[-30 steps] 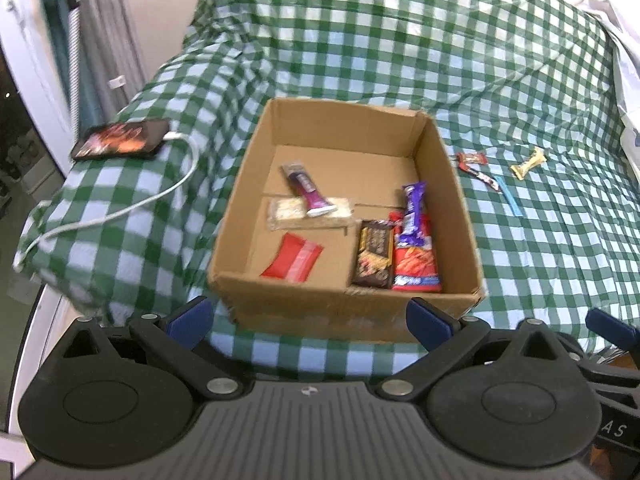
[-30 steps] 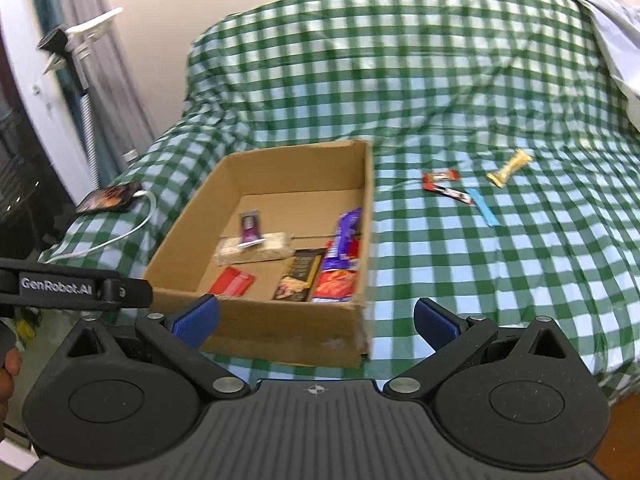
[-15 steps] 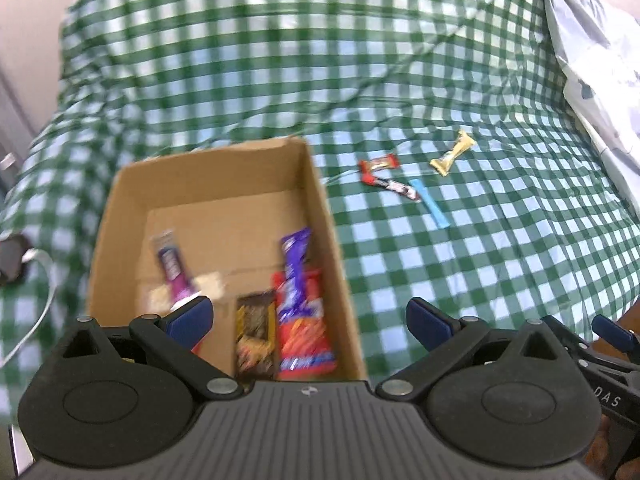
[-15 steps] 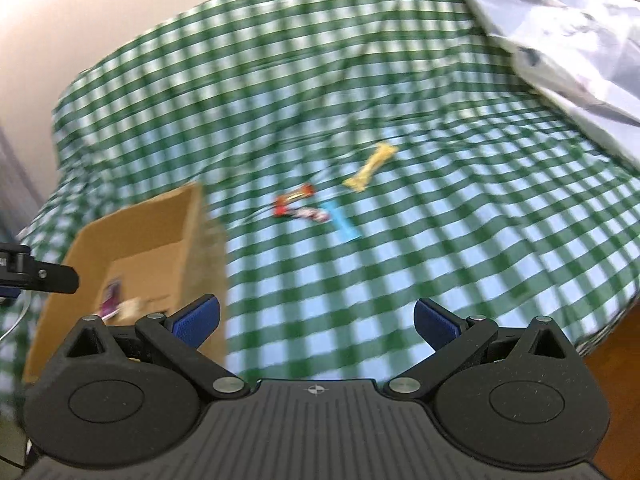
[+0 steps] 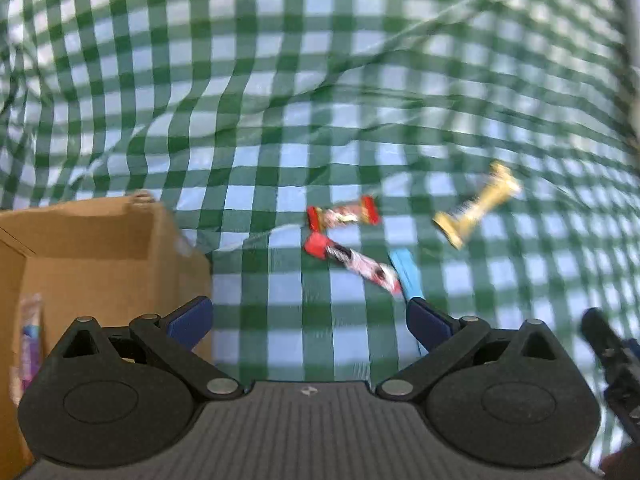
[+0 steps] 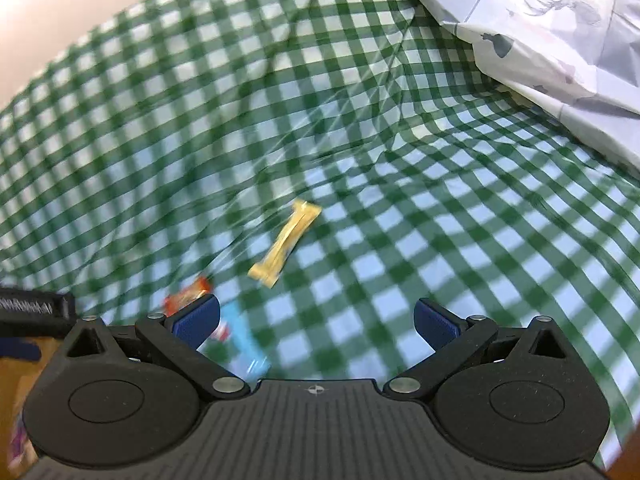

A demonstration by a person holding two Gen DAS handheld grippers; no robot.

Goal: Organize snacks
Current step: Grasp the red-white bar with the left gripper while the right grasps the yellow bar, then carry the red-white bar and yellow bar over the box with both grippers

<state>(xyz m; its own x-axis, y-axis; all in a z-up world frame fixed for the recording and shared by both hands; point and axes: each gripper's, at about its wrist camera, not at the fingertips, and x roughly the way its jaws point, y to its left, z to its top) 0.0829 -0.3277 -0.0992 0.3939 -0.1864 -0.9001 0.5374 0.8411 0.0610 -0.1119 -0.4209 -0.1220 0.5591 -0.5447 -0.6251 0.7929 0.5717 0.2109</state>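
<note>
Several loose snacks lie on the green checked cloth (image 5: pixel 280 120): a red-ended candy (image 5: pixel 343 215), a red and white bar (image 5: pixel 352 266), a blue stick (image 5: pixel 406 274) and a yellow bar (image 5: pixel 478 205). The cardboard box (image 5: pixel 96 252) stands at the left with a purple snack (image 5: pixel 30 340) inside. My left gripper (image 5: pixel 310 320) is open and empty, just short of the red and white bar. My right gripper (image 6: pixel 316 320) is open and empty, below the yellow bar (image 6: pixel 286 242). The red-ended candy (image 6: pixel 186 296) and the blue stick (image 6: pixel 248 350) sit by its left finger.
A pale patterned sheet (image 6: pixel 560 36) lies at the upper right of the right wrist view. The other gripper's black body (image 6: pixel 32 308) shows at the left edge there, and the right one (image 5: pixel 616 368) at the right edge of the left wrist view.
Both grippers have swung right, away from the box and toward the loose snacks, which now look much closer. Both stay open and empty.
</note>
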